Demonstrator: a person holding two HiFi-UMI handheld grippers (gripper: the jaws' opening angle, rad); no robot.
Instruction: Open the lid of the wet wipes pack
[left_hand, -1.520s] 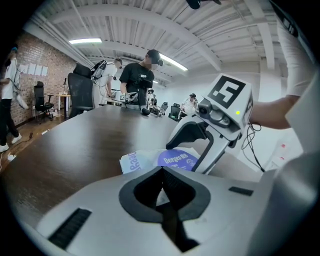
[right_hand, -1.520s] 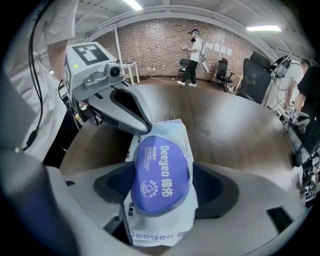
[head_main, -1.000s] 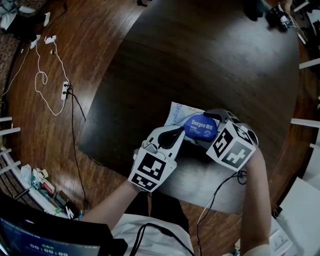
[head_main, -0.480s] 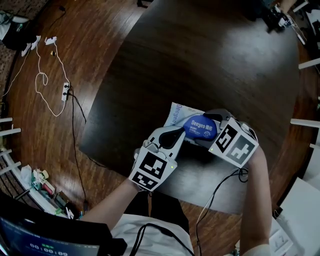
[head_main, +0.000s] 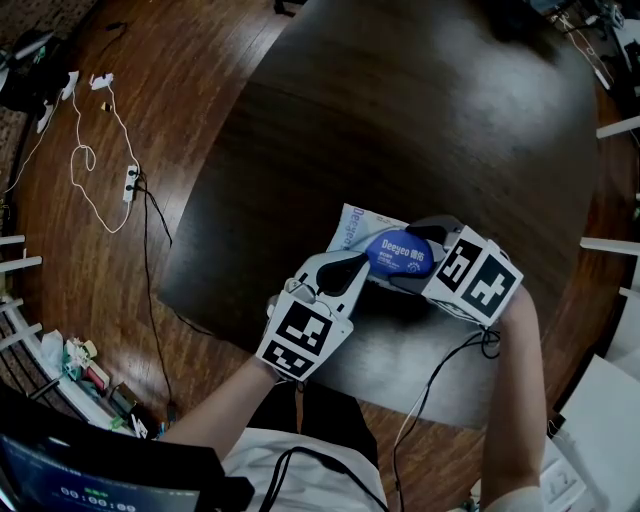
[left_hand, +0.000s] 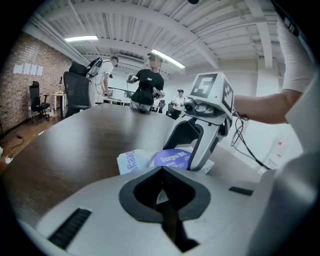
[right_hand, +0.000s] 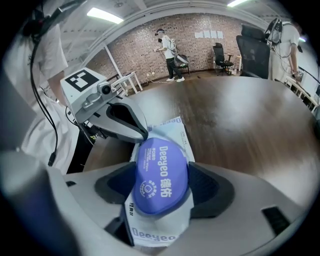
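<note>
Dark wooden table (head_main: 420, 120) held the wet wipes pack (head_main: 352, 226), its blue lid (right_hand: 161, 170) lying flat and facing up. Your right gripper (right_hand: 161, 187) had its jaws apart around the pack, clamping both its sides. Your left gripper (left_hand: 161, 169) had its jaws together, tips at the lid's edge. People (left_hand: 149, 80) beyond the pack appeared only in the gripper views.

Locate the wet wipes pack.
Head view, centre-right: the wet wipes pack lies on the dark table, between the right gripper's jaws, left gripper at its left side.
</note>
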